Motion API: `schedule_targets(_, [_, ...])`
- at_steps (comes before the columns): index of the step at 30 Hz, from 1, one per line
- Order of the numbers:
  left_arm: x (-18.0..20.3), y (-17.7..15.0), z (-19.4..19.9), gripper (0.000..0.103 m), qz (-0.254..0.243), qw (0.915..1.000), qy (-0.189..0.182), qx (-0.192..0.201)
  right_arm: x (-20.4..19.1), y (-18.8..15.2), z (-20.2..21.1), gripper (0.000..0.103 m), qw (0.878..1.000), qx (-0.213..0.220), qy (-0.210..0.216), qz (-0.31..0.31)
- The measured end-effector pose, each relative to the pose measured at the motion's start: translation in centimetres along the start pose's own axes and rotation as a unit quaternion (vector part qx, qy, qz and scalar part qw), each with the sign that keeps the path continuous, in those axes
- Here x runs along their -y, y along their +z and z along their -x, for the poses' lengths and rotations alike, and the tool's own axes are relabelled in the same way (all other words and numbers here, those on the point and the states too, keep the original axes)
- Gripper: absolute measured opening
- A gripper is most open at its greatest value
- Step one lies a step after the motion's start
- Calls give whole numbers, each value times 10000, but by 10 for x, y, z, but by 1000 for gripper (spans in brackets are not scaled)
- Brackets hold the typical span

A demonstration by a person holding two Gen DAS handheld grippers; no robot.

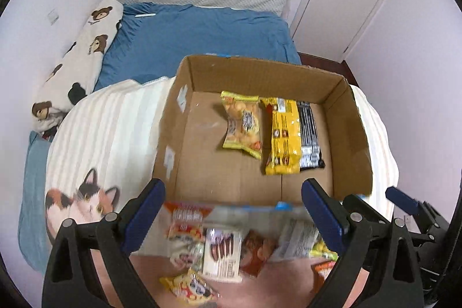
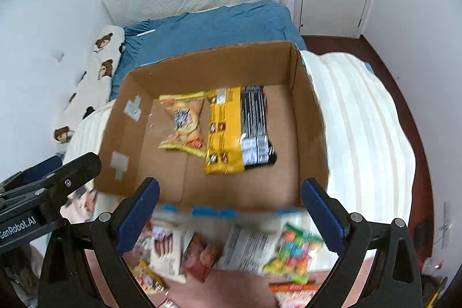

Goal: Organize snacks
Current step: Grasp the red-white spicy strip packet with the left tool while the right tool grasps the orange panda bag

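**Right wrist view: both grippers wide and empty over the loose pile**

Right wrist view shows the open brown cardboard box (image 2: 213, 186) lying on the bed, and everything else I place against it. Inside, toward its far wall, three packets lie flat side by side: a yellow pouch of round puffed snacks (image 2: 182, 123), a yellow printed packet (image 2: 223, 132) touching it on the right, and a black-and-silver packet (image 2: 255, 126) tucked partly under that one's edge. I judge they were laid in a row so the floor of the box fills in order; the near half and the left side are bare cardboard.

Just outside the box's near wall sits the unsorted heap on pink fabric: a white pack with dark chocolate sticks (image 2: 166, 250), a brown-red pouch (image 2: 199, 256), a white printed bag (image 2: 248, 247) and a clear bag of multicoloured candy (image 2: 293, 253). The blur keeps me from reading labels.

My right gripper (image 2: 229, 204) hangs above that heap, blue pads spread wide, holding nothing. My left gripper (image 1: 232, 204) is likewise spread and empty over the same pile, just left of the right one. Both sit low and near the box's front edge, I think, so a pick needs only a short carry over the wall.

Beyond the box: a cream striped blanket (image 2: 355, 129) and blue sheet (image 2: 202, 33).
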State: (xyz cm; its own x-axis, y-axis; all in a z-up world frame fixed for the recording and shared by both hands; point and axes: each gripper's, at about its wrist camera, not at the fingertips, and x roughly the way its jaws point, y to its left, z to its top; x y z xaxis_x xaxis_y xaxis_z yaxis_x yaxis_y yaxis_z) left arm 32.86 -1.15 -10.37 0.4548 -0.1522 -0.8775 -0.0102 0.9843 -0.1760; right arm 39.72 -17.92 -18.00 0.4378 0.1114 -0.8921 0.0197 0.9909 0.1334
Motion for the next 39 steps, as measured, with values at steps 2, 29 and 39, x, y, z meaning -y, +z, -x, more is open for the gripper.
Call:
schedule_targets(2, [-6,-19,7,97,24,10000,21,30,3,-16,8,101,9998,-94,129,-81])
schedule_targets(29, [-30,-278,-138,61,-668,9596,410,-2702,126,-212,-77,100,9767,-1596,-512,-1340])
schedule_targets(39, [-56,-248,-141,60,809,9614,-29,-2630,104,-245,-93,57,9757,-1899,-476,-982])
